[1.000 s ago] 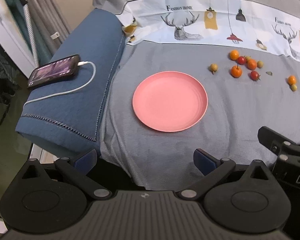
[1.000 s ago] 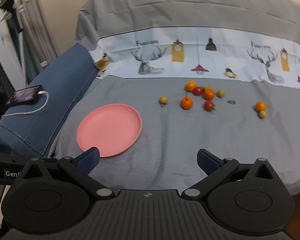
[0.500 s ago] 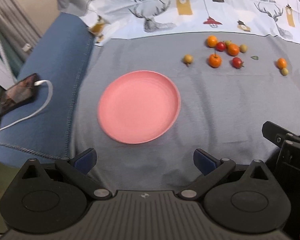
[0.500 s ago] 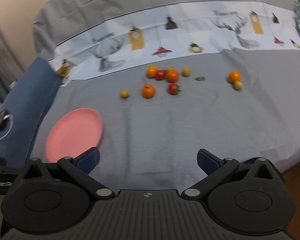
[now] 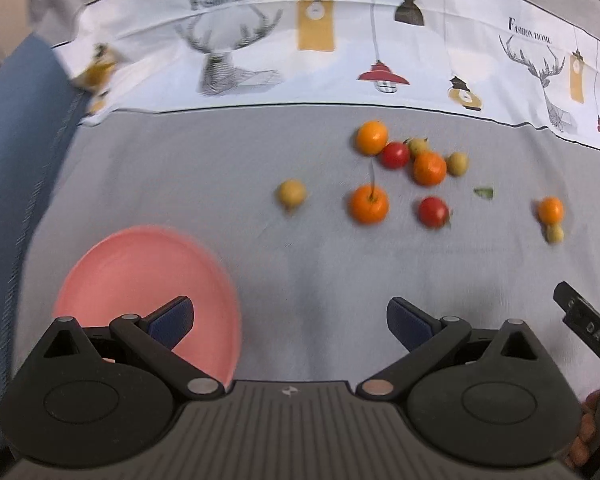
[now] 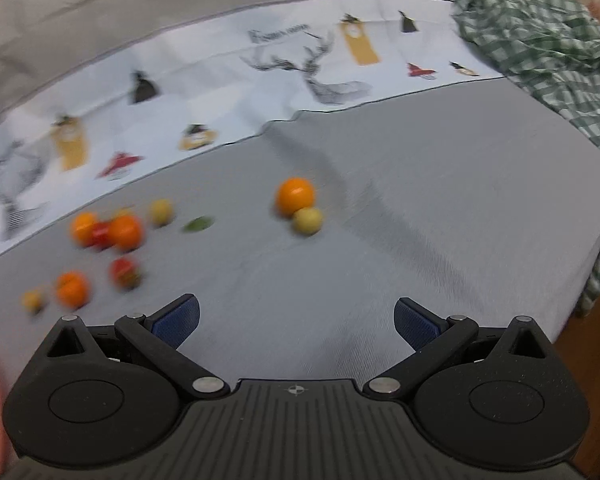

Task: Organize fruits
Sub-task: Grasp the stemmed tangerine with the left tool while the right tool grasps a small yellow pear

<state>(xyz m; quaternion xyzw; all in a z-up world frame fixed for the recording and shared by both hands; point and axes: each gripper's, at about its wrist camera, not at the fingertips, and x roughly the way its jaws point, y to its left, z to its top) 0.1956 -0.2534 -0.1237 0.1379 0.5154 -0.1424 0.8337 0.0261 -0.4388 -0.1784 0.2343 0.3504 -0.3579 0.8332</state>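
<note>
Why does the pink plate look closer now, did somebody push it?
No. The pink plate keeps its spot beside the blue blanket; the left gripper moved forward instead.

A home — printed deer bedsheet [image 5: 340,52], checked garment [image 6: 540,48] lying rumpled.

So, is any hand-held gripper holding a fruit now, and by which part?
Nothing is held. The left hand-held gripper and the right hand-held gripper are both open with nothing between their fingers. The fruits, such as the stemmed orange, lie on the grey cloth.
</note>
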